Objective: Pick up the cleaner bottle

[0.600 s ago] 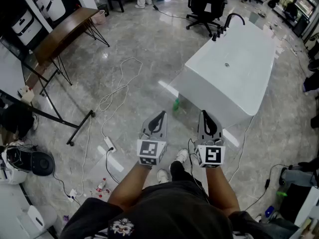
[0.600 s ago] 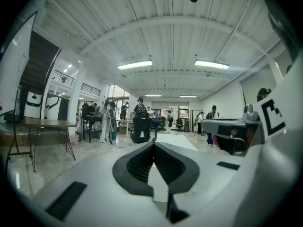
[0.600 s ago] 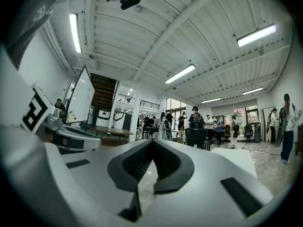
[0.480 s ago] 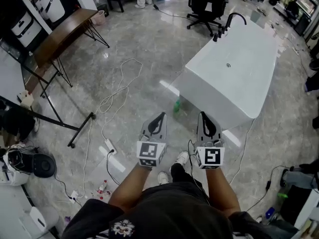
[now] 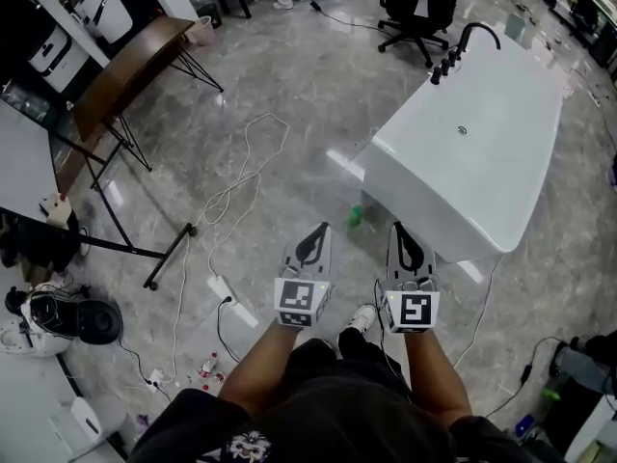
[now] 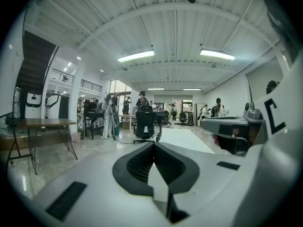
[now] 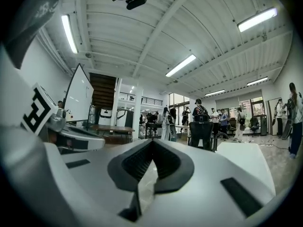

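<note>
The cleaner bottle [image 5: 355, 216] is a small green bottle standing on the grey floor by the near corner of a white bathtub [image 5: 463, 152]. My left gripper [image 5: 318, 230] and right gripper [image 5: 398, 230] are held side by side in front of me, roughly level, pointing towards the tub. The bottle lies just beyond and between their tips, well below them. The left gripper [image 6: 153, 143] has its jaws closed tip to tip with nothing between them. The right gripper [image 7: 152, 141] is likewise shut and empty. I cannot make out the bottle in either gripper view.
White cables [image 5: 231, 181] and a power strip [image 5: 220, 287] trail over the floor to the left. A brown table [image 5: 125, 61] on thin black legs stands at far left. A black tap [image 5: 463, 46] rises at the tub's far end, an office chair [image 5: 419, 8] beyond. Several people stand far back [image 6: 111, 119].
The floor, tub and bottle have slid down and to the right in the head view. Both grippers keep the same side-by-side pose and stay shut.
</note>
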`<state>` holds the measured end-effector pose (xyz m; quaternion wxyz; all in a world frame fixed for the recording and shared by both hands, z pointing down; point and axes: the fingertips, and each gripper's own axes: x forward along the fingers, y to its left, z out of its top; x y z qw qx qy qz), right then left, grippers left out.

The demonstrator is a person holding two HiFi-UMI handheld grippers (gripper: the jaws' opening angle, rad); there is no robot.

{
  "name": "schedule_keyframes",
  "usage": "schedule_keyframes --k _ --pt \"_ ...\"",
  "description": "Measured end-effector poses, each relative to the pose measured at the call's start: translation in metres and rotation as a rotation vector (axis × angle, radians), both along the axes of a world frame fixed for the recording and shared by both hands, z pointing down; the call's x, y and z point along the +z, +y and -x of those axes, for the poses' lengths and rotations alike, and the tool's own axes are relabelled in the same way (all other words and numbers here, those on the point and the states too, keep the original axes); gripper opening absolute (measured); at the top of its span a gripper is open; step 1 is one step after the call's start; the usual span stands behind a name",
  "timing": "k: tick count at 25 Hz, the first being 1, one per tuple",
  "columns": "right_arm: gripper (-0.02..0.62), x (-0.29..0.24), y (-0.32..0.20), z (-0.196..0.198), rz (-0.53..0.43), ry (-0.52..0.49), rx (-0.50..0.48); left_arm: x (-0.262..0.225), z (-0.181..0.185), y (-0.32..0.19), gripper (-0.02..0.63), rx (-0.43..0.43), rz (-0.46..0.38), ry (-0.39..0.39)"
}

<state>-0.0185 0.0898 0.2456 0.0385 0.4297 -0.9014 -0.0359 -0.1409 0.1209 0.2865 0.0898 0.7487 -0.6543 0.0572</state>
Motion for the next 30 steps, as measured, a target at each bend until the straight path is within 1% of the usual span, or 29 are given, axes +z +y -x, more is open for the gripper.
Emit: schedule_keyframes --k 3,8,12,15,17,19,24,27,30 --pt "0.017 0.007 -0.018 0.006 0.007 0.003 0.000 0.004 0.003 -0.021 0.007 0.006 0.003 -0.007" --pt "0.017 0.014 -0.053 0.018 0.015 0.004 0.036 0.014 0.017 -0.062 0.006 0.036 0.004 -0.019" --pt "0.017 0.013 -0.081 0.027 0.008 -0.002 0.068 0.016 0.021 -0.095 0.006 0.103 -0.009 -0.020" --pt "0.017 0.011 -0.095 0.031 0.002 -0.003 0.122 0.010 0.027 -0.114 0.006 0.152 -0.046 -0.042" --pt "0.017 0.009 -0.108 0.034 0.003 -0.024 0.164 0.010 0.033 -0.129 0.006 0.179 -0.055 -0.046" --pt "0.017 0.014 -0.120 0.036 0.011 -0.042 0.206 0.014 0.038 -0.144 0.006 0.202 -0.047 -0.037" --pt "0.017 0.029 -0.137 0.037 0.012 -0.037 0.275 0.031 0.039 -0.169 0.008 0.262 -0.022 -0.020" --pt "0.017 0.038 -0.148 0.030 0.005 -0.034 0.302 0.040 0.031 -0.182 0.006 0.270 -0.010 0.033" --pt "0.017 0.053 -0.155 0.023 0.030 -0.037 0.325 0.049 0.018 -0.190 0.006 0.317 0.003 0.046"
